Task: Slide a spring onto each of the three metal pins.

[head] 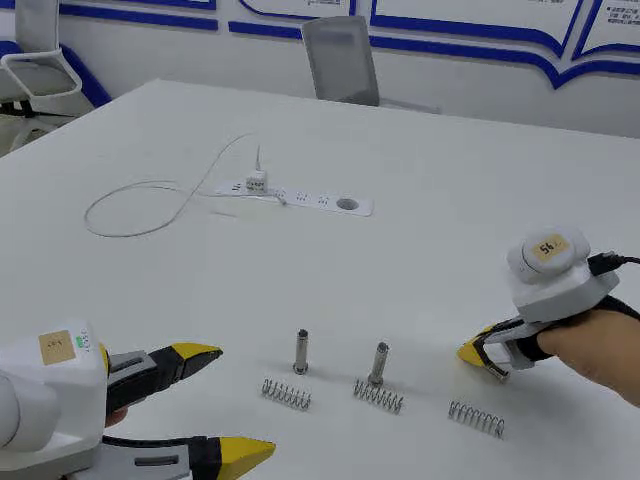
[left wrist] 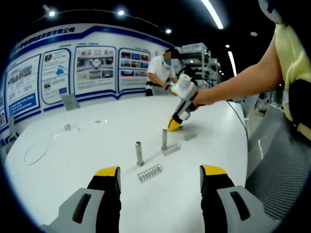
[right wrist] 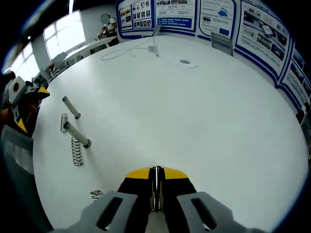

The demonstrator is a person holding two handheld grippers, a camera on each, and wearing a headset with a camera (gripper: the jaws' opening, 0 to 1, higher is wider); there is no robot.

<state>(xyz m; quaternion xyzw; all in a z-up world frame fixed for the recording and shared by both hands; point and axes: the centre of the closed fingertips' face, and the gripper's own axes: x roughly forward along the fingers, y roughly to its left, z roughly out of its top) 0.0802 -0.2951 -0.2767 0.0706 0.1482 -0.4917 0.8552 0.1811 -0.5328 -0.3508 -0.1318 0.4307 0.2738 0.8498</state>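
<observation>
White counter (head: 420, 150): 2 upright pins (head: 301, 352), 3 springs (head: 286, 394) lying alongside. Left hand-held gripper (left wrist: 161, 172) jaws apart, empty; right hand-held gripper (right wrist: 155, 171) clamped on 3rd pin (right wrist: 156, 194).

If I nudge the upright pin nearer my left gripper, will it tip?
Probably: that pin stands tall and thin on a small flared base, so a high push would likely topple it. Being round metal, it may then roll on the smooth table.

An office meeting room: white table (head: 450, 180), chairs (head: 340, 60), wall display boards (left wrist: 92, 63).
</observation>
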